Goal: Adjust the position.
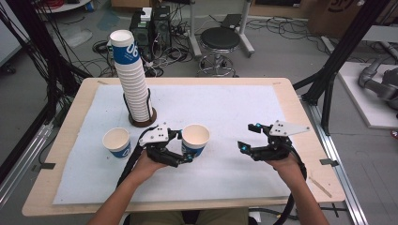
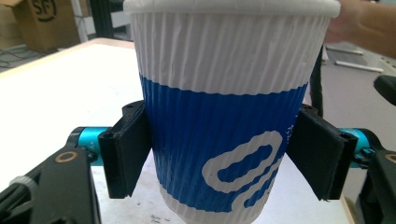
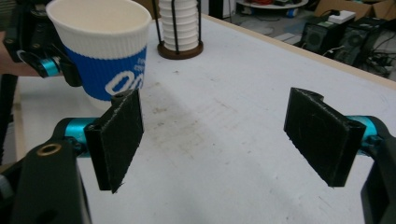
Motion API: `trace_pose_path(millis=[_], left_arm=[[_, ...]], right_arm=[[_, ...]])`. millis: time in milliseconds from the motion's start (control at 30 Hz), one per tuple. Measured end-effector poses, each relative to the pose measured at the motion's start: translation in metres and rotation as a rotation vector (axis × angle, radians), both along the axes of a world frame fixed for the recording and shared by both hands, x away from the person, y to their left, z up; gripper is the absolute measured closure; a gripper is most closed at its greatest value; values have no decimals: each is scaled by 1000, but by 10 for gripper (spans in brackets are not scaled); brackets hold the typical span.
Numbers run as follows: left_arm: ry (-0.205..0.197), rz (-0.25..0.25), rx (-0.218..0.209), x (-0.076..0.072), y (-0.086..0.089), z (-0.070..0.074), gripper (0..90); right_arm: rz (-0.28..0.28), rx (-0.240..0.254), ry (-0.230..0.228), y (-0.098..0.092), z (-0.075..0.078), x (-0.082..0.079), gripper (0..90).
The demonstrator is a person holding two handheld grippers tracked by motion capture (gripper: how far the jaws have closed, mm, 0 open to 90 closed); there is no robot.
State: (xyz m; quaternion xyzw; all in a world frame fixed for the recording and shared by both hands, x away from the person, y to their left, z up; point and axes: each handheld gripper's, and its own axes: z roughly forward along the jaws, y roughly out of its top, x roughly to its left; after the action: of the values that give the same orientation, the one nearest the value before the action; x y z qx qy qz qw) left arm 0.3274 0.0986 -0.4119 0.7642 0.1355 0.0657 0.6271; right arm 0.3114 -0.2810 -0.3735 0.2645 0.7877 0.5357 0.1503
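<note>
We hold the paper cup (image 2: 224, 116) upright in the left gripper (image 1: 185, 150), pads clamped on its ribbed wall, right gripper (image 3: 212, 135) agape, unloaded.

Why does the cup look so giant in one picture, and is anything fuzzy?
In the left gripper view the cup sits right by the camera, so it looks huge; the box behind is soft. In the right gripper view the pads are sharp and the far computers blurry. The high view is even, with faint shadows on the mat.
</note>
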Motion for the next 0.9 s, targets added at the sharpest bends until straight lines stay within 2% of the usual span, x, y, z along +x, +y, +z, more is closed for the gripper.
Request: trace_pose_path(millis=[167, 267, 567, 700, 900], left_arm=[[-23, 24, -60, 1, 3, 1, 255], [-29, 38, -93, 1, 4, 2, 255], [-58, 66, -120, 1, 3, 0, 255], [-58, 68, -122, 1, 3, -2, 254], [-67, 83, -121, 0, 4, -1, 253]], right_arm=[[-55, -1, -11, -7, -13, -2, 204], [-70, 3, -16, -10, -18, -3, 204], [-94, -7, -21, -13, -21, -3, 204], [-98, -9, -9, -13, -23, -4, 204], [-97, -16, -13, -12, -24, -5, 204]])
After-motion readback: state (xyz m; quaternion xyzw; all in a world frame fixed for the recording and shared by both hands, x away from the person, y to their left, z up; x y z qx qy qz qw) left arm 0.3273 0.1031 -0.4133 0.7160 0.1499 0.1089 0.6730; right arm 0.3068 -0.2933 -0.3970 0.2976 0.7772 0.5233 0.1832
